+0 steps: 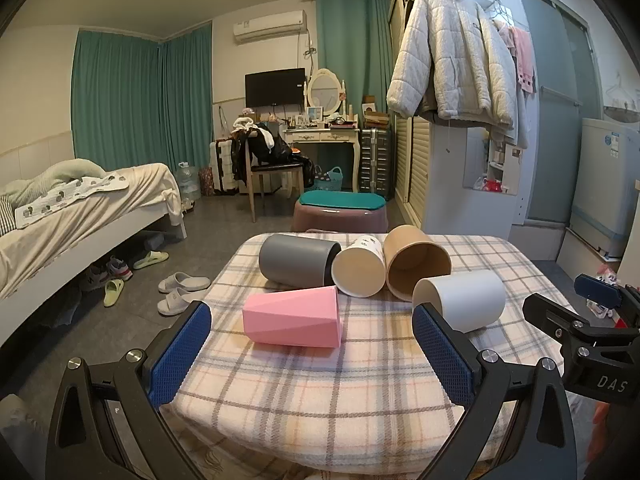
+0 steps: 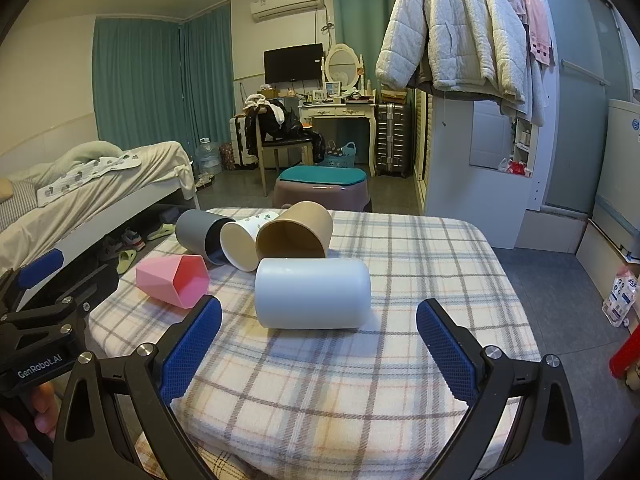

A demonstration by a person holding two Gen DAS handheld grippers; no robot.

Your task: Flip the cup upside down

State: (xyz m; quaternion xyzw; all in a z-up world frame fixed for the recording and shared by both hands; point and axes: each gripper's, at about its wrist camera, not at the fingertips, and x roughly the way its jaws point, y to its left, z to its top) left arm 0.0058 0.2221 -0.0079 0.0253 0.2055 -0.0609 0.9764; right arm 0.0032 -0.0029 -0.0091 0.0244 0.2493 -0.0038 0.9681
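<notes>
Five cups lie on their sides on the plaid-covered counter [image 1: 360, 380], and both my tools stand wide open with nothing between their blue pads.

In the left wrist view, my left tool [image 1: 312, 354] fills the lower part of the frame. Just beyond it, at lower centre, lies the pink cup [image 1: 294, 316], its mouth turned toward the right. Behind it, going left to right across the middle of the frame, come the grey cup [image 1: 298, 260], the white paper cup [image 1: 360, 266] with its mouth facing me, the brown paper cup [image 1: 416, 260] also mouth toward me, and the plain white cup [image 1: 460, 300] at right of centre, partly behind my right-hand pad. The grey, white paper and brown cups touch one another in a row. My right tool [image 1: 592, 320] shows at the right edge of this frame.

In the right wrist view, my right tool [image 2: 320, 344] frames the plain white cup [image 2: 312, 294], which lies crosswise at centre, just ahead of the pads and apart from them. The pink cup [image 2: 174, 280] sits at left of centre, its mouth open toward the camera.
</notes>
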